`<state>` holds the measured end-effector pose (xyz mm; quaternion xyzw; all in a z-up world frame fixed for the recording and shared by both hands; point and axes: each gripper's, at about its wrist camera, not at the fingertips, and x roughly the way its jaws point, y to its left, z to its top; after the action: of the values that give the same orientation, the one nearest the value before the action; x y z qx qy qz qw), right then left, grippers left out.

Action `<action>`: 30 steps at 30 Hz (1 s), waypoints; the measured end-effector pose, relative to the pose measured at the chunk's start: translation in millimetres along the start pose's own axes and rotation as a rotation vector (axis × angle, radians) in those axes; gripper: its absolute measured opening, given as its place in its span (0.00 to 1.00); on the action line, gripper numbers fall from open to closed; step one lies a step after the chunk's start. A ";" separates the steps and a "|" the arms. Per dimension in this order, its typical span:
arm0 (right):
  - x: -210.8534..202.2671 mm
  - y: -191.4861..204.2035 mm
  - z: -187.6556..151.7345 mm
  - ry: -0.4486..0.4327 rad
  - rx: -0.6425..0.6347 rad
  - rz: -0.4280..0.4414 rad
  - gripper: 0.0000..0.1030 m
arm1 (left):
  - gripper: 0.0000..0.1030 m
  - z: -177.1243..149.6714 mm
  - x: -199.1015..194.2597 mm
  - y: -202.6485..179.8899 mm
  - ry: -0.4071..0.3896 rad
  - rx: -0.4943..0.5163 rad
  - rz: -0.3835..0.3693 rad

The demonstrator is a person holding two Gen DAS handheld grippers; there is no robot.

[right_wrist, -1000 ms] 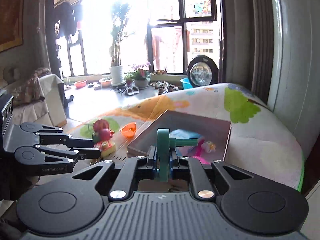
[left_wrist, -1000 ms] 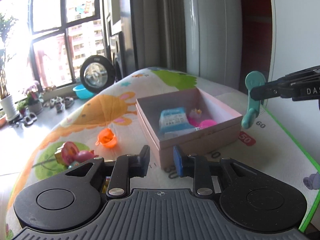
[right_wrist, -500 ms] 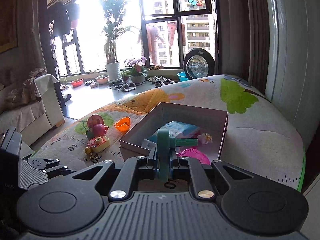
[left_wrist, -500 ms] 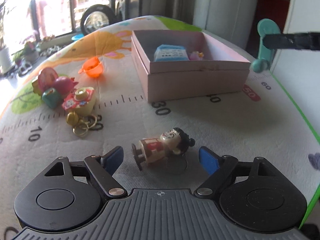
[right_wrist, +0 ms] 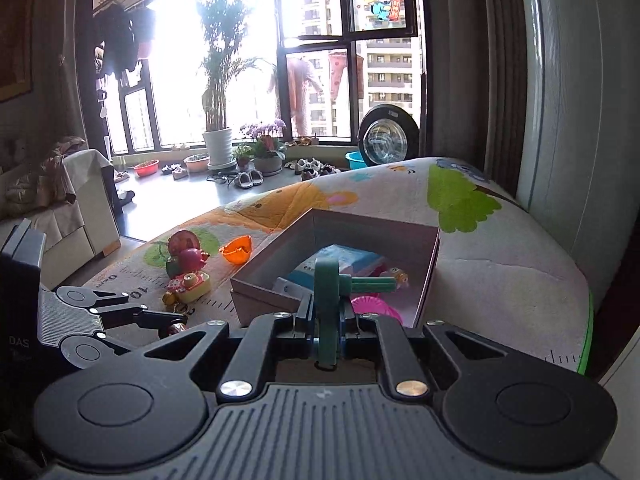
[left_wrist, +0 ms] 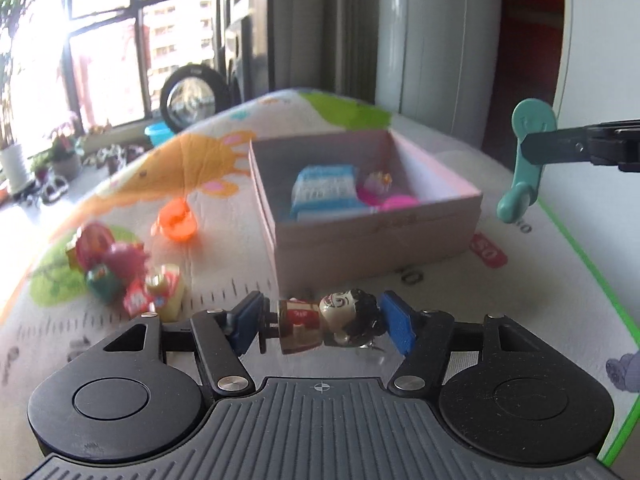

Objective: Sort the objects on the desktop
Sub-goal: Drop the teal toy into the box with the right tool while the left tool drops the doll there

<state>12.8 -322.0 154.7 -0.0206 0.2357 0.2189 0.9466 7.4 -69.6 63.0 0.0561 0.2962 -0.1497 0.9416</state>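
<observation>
A small toy figure (left_wrist: 308,320) with black hair lies sideways between the blue pads of my left gripper (left_wrist: 320,322). The jaws are closing, and both pads touch its ends. It stays sharp while the mat behind blurs. Just beyond stands the open pink box (left_wrist: 360,248), which holds a blue packet (left_wrist: 324,192) and pink toys. My right gripper (right_wrist: 326,320) is shut on a teal plastic hook (right_wrist: 326,292) and hovers at the box's near right corner. The left wrist view shows that hook (left_wrist: 528,160) at the right edge. The left gripper (right_wrist: 172,320) sits low beside the box (right_wrist: 260,296).
An orange half shell (left_wrist: 176,224), a red and pink toy cluster (left_wrist: 108,260) and a small toy camera (left_wrist: 164,288) lie on the play mat left of the box. The mat's green edge (left_wrist: 592,292) runs along the right. A wall stands close behind.
My left gripper went from shut to wide open around the toy figure and has now closed in on it, and its view has tipped up. The right gripper kept still with the hook.
</observation>
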 end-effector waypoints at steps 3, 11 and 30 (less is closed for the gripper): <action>-5.1 -6.6 25.9 -0.061 -0.002 -0.016 0.11 | 0.67 41.2 1.9 -7.9 -0.122 0.051 -0.022; 42.7 -26.5 66.2 -0.012 0.008 -0.085 0.11 | 0.90 77.2 50.7 -1.9 -0.136 -0.016 -0.058; 185.1 1.4 66.6 0.306 0.081 -0.140 0.25 | 0.98 -17.1 24.9 94.1 0.048 -0.115 0.165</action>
<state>188.1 -236.3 129.6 -0.0318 0.3837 0.1369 0.9127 47.3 16.8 36.3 0.0298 0.3212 -0.0532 0.9450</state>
